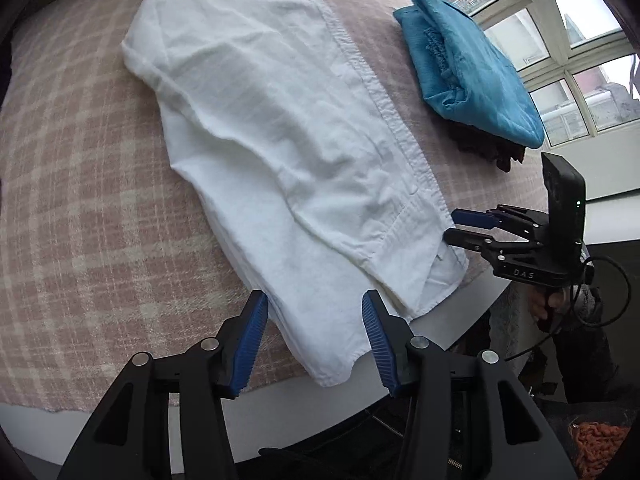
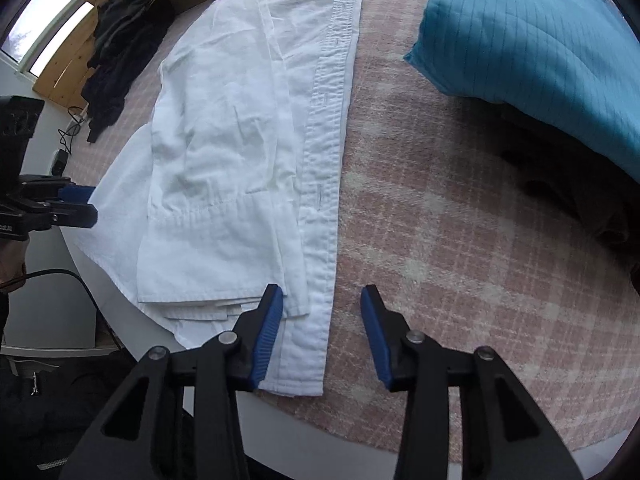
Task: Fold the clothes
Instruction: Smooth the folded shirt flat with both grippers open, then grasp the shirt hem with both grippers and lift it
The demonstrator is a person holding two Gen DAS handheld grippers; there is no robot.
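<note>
Both grippers gape, nothing pinched — left gripper (image 1: pixel 314 340) straddles the white shirt (image 1: pixel 280 128) hem at lower centre, right gripper (image 2: pixel 322 334) over its button placket (image 2: pixel 332 160), seemingly poised to lift the hem.

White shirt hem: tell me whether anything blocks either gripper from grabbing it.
Nothing visible does. The white shirt hem lies bare under the open left gripper and right gripper; the folded blue garment sits apart, farther away.

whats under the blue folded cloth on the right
A dark garment pokes out beneath the blue folded cloth, on the pink plaid cover. Most of it is covered, so what it is stays unclear.
</note>
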